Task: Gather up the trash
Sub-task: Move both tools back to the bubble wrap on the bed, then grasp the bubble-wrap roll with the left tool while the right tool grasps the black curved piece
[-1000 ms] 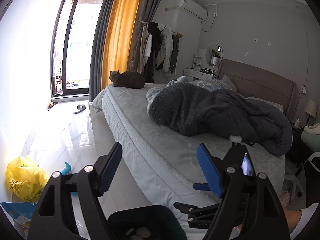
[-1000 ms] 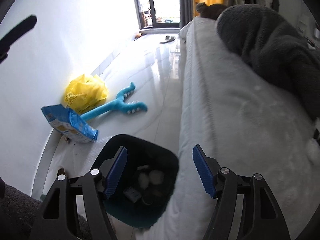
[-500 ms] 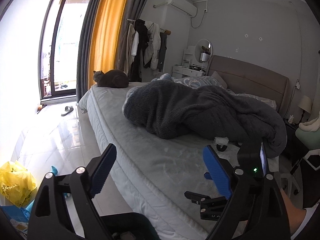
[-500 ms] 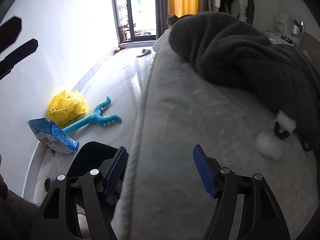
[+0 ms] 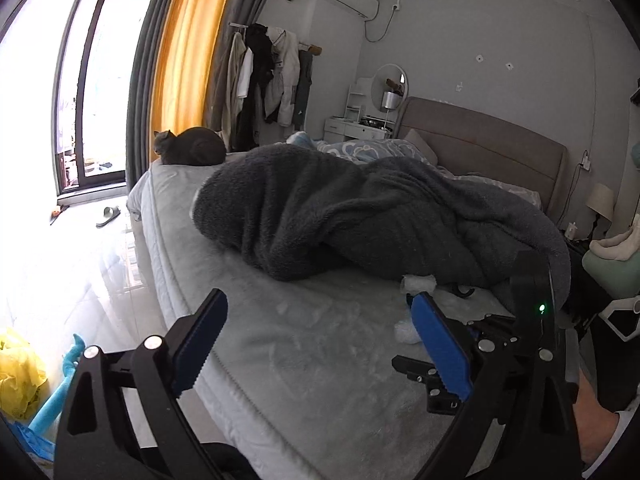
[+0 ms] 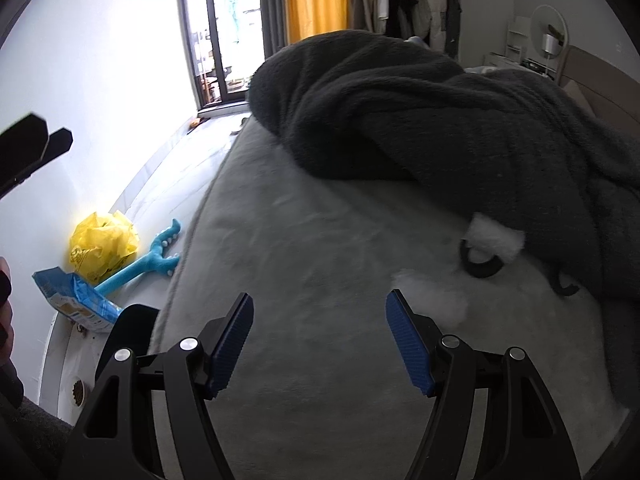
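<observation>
Grippers (image 6: 320, 340) over grey bed (image 6: 320, 264) (bedroom)

A lived-in home bedroom: a wide bed (image 5: 320, 360) with a rumpled grey blanket (image 5: 360, 216), a cat (image 5: 192, 151) curled at its corner, coats on a rack (image 5: 272, 80), a vanity mirror (image 5: 390, 84).

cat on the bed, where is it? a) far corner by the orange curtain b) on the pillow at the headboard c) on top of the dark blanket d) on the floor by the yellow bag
a: the cat lies curled on the bed's far corner, right in front of the orange curtain, apart from the dark blanket.
</observation>
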{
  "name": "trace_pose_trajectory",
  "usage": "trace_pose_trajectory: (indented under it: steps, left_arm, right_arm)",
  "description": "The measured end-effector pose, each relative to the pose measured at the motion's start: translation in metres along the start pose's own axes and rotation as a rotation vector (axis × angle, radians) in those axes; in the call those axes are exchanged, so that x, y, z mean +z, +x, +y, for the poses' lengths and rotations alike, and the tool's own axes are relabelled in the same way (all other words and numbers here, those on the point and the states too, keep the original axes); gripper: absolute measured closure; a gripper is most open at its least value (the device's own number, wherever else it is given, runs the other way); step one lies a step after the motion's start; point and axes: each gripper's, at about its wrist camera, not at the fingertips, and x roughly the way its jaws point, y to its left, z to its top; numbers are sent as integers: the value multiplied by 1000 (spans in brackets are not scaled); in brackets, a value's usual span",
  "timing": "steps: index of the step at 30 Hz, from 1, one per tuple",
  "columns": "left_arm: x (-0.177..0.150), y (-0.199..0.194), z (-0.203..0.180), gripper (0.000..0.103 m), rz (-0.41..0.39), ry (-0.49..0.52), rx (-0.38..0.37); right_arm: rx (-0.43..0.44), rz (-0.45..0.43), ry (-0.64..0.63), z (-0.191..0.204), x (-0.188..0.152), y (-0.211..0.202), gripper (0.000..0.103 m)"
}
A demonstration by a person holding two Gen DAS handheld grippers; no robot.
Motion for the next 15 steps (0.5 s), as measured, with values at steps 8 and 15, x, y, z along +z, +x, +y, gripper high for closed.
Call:
trace_pose_trajectory:
  steps: [8, 15]
  left_arm:
    - [2, 40, -23, 8, 40, 27, -53]
    - [0, 74, -36, 8, 93, 37, -103]
  right_arm:
    - [-52, -2, 67, -55, 5, 1, 33]
    - [-84, -13, 147, -98, 19, 5, 30]
